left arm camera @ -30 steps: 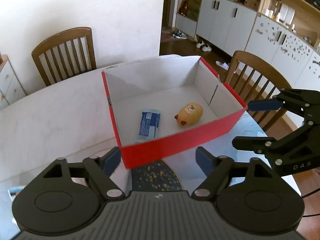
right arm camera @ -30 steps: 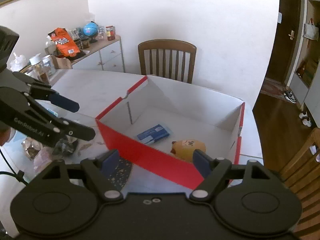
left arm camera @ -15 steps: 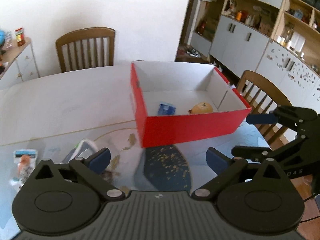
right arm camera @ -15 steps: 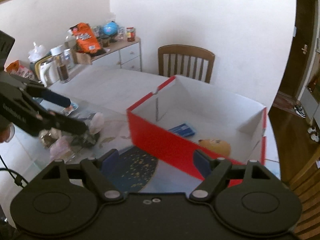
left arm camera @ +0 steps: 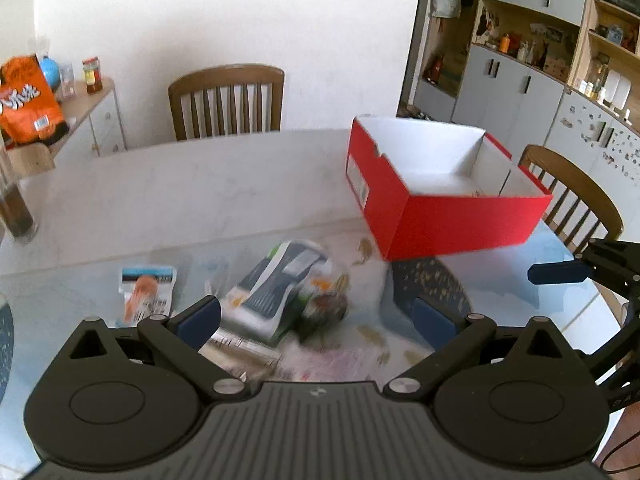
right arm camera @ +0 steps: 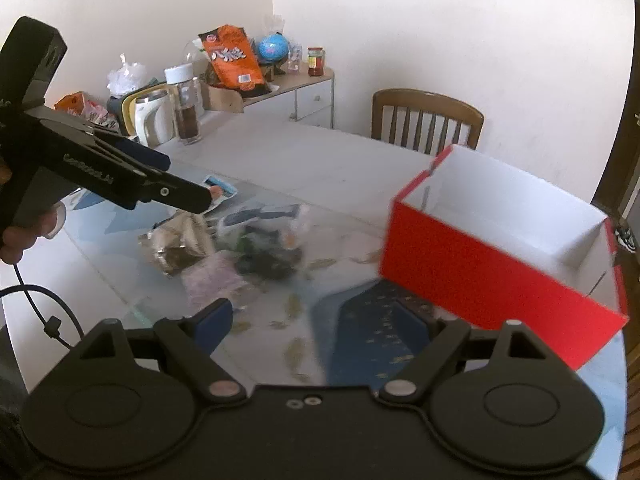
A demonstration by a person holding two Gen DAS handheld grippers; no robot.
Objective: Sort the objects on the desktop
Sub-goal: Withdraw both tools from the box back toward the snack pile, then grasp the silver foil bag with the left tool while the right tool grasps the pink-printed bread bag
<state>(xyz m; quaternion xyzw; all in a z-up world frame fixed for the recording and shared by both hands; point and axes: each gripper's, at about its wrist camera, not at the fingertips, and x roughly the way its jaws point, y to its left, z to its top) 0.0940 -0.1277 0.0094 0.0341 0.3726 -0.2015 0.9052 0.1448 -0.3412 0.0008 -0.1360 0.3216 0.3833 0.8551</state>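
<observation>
A red box (left arm camera: 448, 216) with a white inside stands on the table to the right; it also shows in the right wrist view (right arm camera: 492, 264). A blurred pile of loose items lies on the glass mat: a white and grey calculator (left arm camera: 276, 292), a dark wrapped packet (left arm camera: 324, 308) and a small blue and orange packet (left arm camera: 146, 288). My left gripper (left arm camera: 316, 316) is open and empty, just above the pile. My right gripper (right arm camera: 328, 320) is open and empty, right of the pile (right arm camera: 240, 248). Each gripper shows in the other's view.
A wooden chair (left arm camera: 226, 100) stands at the far side of the table, another (left arm camera: 572, 192) behind the box. A side cabinet (right arm camera: 288, 92) carries an orange snack bag, a globe and jars. A kettle and a jar (right arm camera: 186, 108) stand at the table's far left.
Both views have swung left, from the red box to the pile of items. The box now sits at the right of both views. Both grippers stay open.
</observation>
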